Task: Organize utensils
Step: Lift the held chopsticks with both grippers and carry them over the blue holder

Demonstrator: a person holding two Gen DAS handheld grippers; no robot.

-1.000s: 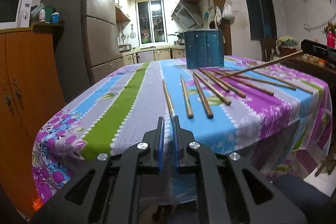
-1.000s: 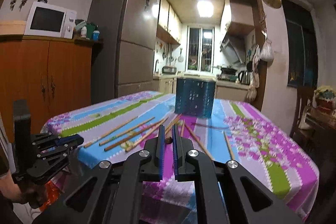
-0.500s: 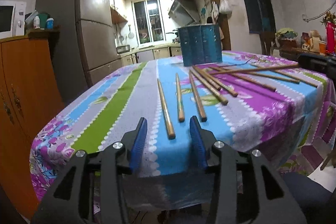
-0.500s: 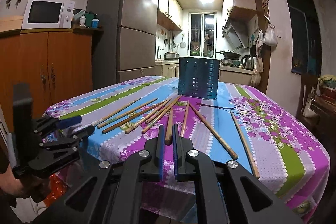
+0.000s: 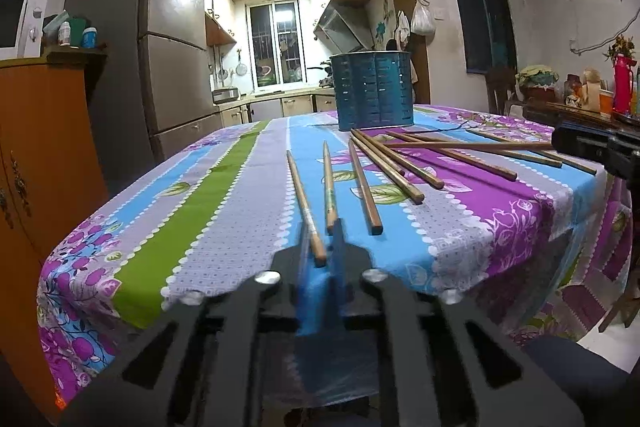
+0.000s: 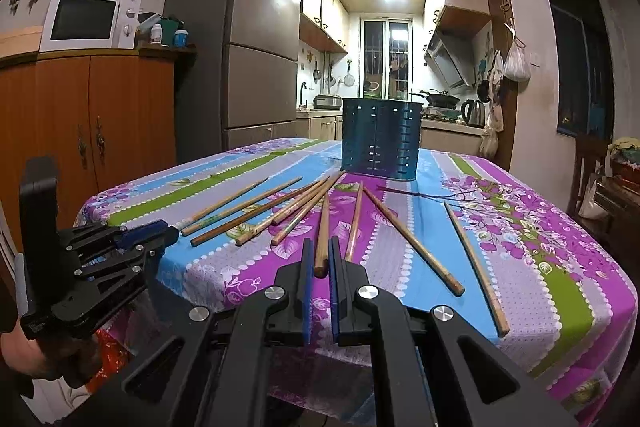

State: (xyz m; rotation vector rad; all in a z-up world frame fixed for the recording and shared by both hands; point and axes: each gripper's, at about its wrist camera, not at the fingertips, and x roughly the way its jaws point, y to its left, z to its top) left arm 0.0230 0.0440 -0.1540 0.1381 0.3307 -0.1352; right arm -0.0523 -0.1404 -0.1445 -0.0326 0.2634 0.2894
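Several wooden chopsticks lie fanned on the striped floral tablecloth in front of a blue perforated utensil holder point(image 5: 374, 91), which also shows in the right wrist view point(image 6: 380, 139). My left gripper point(image 5: 320, 243) is blurred and nearly closed around the near end of the leftmost chopstick point(image 5: 302, 195). From the right wrist view the left gripper point(image 6: 160, 235) meets that chopstick's end at the table's left edge. My right gripper point(image 6: 319, 259) has its jaws narrowly apart around the near end of a middle chopstick point(image 6: 322, 227); contact is unclear.
The table point(image 6: 580, 307) drops off close in front of both grippers. A wooden cabinet point(image 6: 88, 115) with a microwave stands at left, a fridge point(image 6: 248, 67) behind it. A side table with bottles point(image 5: 600, 99) stands at right.
My left gripper opened, moved forward to the table edge and closed in around the leftmost chopstick's end. My right gripper came forward to the middle chopstick's end.
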